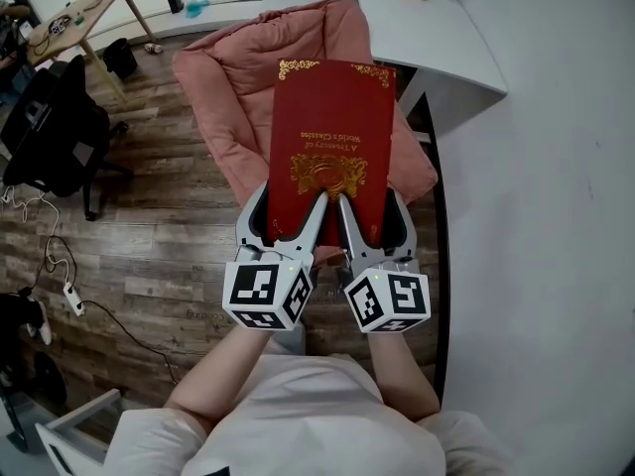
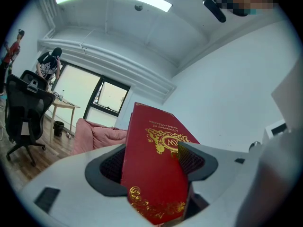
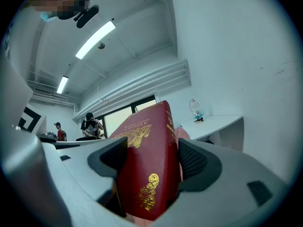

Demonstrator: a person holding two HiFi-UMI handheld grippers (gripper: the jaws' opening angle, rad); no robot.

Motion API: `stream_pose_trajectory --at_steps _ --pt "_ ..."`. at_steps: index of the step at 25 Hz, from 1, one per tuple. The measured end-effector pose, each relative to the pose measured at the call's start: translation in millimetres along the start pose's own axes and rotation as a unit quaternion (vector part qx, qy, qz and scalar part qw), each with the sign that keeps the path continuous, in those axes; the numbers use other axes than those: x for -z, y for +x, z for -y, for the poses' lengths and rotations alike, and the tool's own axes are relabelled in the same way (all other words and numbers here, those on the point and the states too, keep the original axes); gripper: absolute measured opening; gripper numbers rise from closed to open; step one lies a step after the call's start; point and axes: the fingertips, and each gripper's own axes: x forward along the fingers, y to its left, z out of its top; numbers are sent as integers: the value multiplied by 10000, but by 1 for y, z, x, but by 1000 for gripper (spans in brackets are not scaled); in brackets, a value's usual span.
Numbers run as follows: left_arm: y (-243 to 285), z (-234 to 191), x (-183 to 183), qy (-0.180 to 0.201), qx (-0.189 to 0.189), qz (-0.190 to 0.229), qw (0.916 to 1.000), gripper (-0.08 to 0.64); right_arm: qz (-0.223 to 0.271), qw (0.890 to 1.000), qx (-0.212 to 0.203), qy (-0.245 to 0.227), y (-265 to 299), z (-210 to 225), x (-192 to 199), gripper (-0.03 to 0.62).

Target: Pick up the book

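The red book (image 1: 332, 127) with gold patterns is held by 2 grippers at its near edge. The left gripper (image 1: 288, 216) is closed on the book's left part. The right gripper (image 1: 375, 221) is closed on its right part, and the 2 grippers sit side by side.

In the left gripper view, the book (image 2: 156, 174) sits tight between the dark pads of the left gripper (image 2: 151, 167). It points up toward the white wall. In the right gripper view, the book (image 3: 147, 169) is squeezed the same way in the right gripper (image 3: 149, 162), tilted a little to the left.

From the head view, the book is over a big pink cushion (image 1: 228, 87). The gold words on the cover are upside down from here. I cannot tell if the far end of the book touches the cushion.

The cushion lies on a wood floor (image 1: 149, 216). A white tabletop (image 1: 446, 28) is just to the right of the cushion. A black chair (image 1: 55, 127) stands far off to the left.
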Motion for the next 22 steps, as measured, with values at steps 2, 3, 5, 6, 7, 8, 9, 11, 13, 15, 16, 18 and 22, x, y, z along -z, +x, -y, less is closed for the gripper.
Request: stream_pose_trajectory --at_steps 2,3,5,6,7,8,9,11,13,15,16,18,22 --pt "-15 7 4 30 -47 35 10000 321 -11 10000 -53 8 -16 -2 2 331" --pt "-23 12 7 36 -69 44 10000 321 -18 10000 -76 13 -25 -3 3 331" --pt "-39 21 11 8 -107 48 9999 321 -30 9999 -117 2 -43 -6 3 331" --pt "-47 25 12 -19 -122 50 9999 321 -39 9999 -139 -15 -51 -8 3 331" --pt "-55 28 13 -45 -137 52 9999 321 -53 9999 -162 -30 -59 -10 2 331" --pt "-62 33 15 -63 -150 54 9999 321 -73 9998 -184 -39 -68 -11 2 331" --pt "-71 39 19 -73 -163 58 9998 321 -94 9997 -204 -46 -78 -11 3 331" --pt "-89 51 27 -78 -183 76 9998 321 -124 9996 -239 -58 -101 -10 6 331" --pt "-104 61 28 -88 -200 91 9997 321 -144 9995 -259 -68 -118 -13 3 331" --pt "-118 70 22 -100 -217 100 9997 321 -156 9995 -257 -88 -132 -19 -6 331" --pt "-125 75 21 -91 -223 114 9996 321 -152 9995 -255 -87 -140 -20 -9 331" --pt "-143 86 30 -49 -231 150 9996 321 -126 9995 -267 -62 -163 -21 -5 331" --pt "-176 101 46 47 -306 161 9994 321 -120 9993 -351 45 -199 -23 7 331"
